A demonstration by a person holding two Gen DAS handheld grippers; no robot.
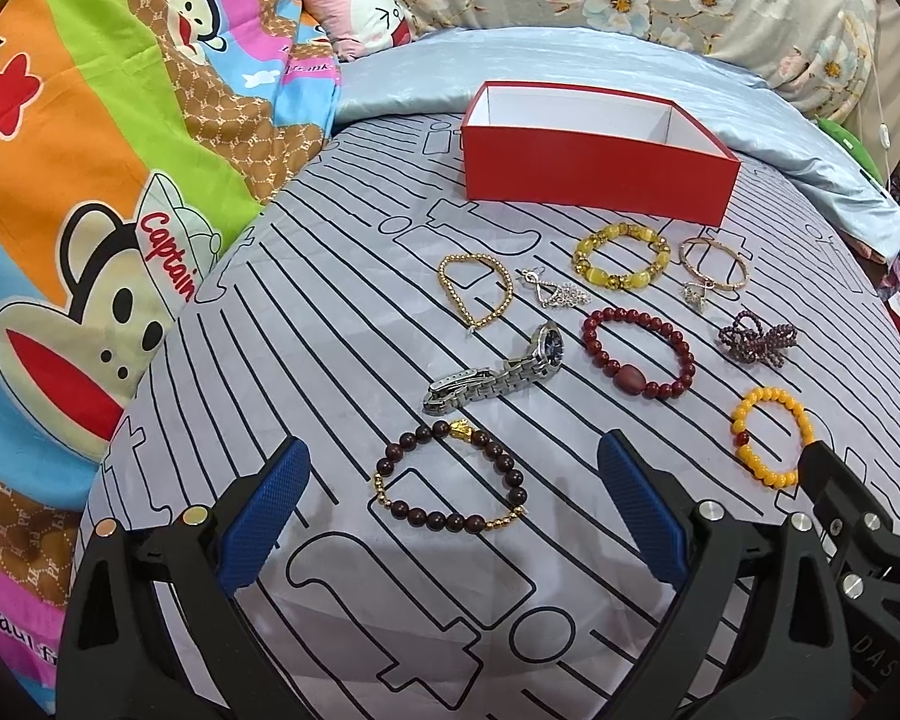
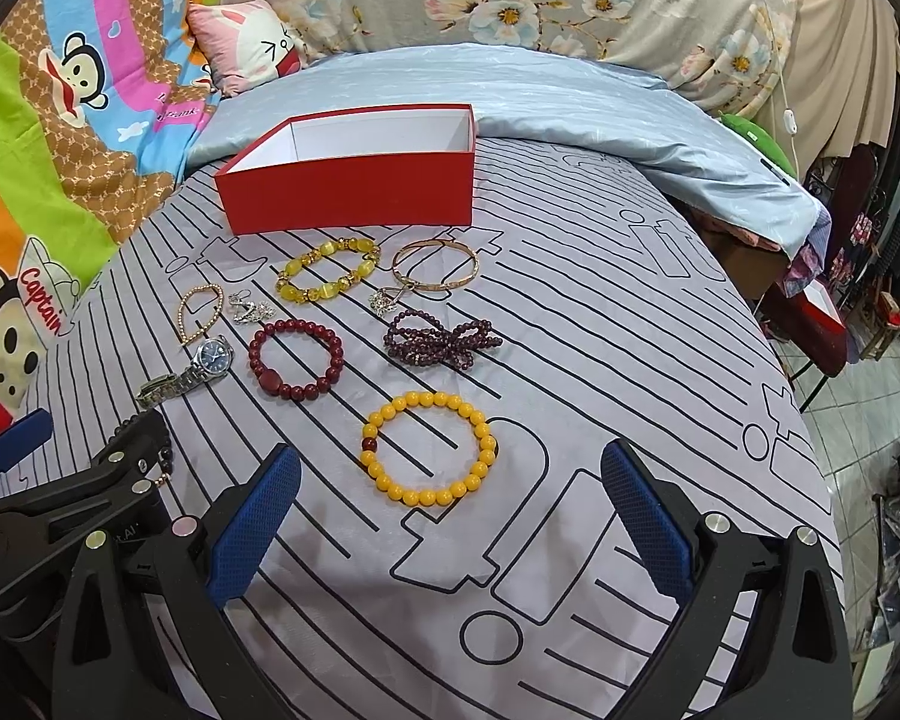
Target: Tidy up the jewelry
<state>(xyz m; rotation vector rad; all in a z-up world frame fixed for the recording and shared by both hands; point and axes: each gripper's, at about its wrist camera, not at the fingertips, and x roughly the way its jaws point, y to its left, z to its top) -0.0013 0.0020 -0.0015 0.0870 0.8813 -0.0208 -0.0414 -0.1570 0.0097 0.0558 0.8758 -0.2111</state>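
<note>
Both grippers hover low over the grey line-patterned bedsheet point(image 1: 354, 252), side by side, pointing toward the open red cardboard box point(image 1: 594, 171) at its far edge. The left gripper point(image 1: 453, 510) has its blue-padded fingers point(image 1: 264, 516) spread wide and empty, framing the dark brown bead bracelet with gold charm point(image 1: 450, 477), which its own view alone shows whole. The right gripper point(image 2: 450, 510) is equally wide apart and empty, framing the orange-yellow bead bracelet point(image 2: 429, 450). Only the right view shows tiled floor point(image 2: 858, 396). The silver metal wristwatch point(image 1: 498, 369) and red bead bracelet point(image 1: 636, 354) lie between.
</note>
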